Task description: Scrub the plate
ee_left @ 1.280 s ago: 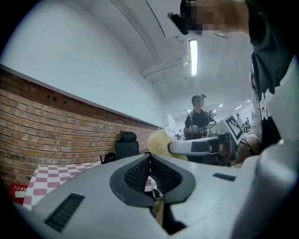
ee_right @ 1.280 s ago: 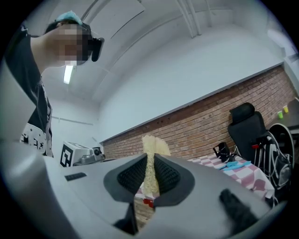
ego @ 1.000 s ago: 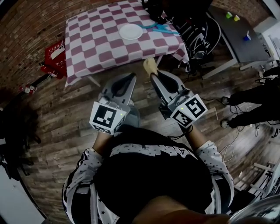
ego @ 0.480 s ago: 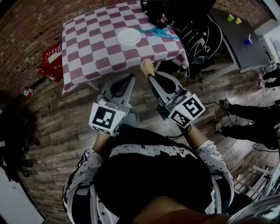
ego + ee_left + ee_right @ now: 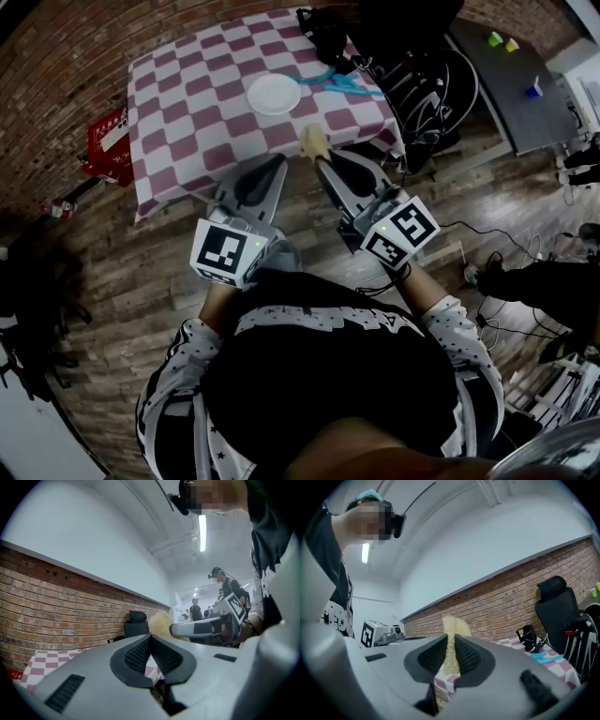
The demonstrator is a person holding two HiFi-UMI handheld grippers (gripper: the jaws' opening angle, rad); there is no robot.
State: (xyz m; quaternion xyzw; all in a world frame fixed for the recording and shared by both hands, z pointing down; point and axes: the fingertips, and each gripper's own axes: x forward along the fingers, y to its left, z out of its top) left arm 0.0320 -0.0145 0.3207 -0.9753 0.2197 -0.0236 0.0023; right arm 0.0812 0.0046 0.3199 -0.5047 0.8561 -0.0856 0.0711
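The table (image 5: 187,103) has slid a bit closer in the head view since a second ago, so the person seems to be walking up to it. The white plate (image 5: 274,94) sits near the middle of the table. The right gripper (image 5: 323,165) squeezes a yellow sponge (image 5: 315,141) just short of the table's near edge. The left gripper (image 5: 275,167) is closed with nothing in it. It would be best to get right up to the table, then press the sponge flat on the plate.

Cloth, wood, brick, matt plastic
Checked cloth (image 5: 187,103) under a smooth white plate (image 5: 275,94); worn wooden plank floor (image 5: 122,272); rough brick wall (image 5: 56,606). The left hand-held gripper (image 5: 280,161) and right hand-held gripper (image 5: 322,163) are matt grey plastic with ribbed black pads (image 5: 467,656); a coarse, fibrous yellow sponge (image 5: 316,141) is pinched in the right.
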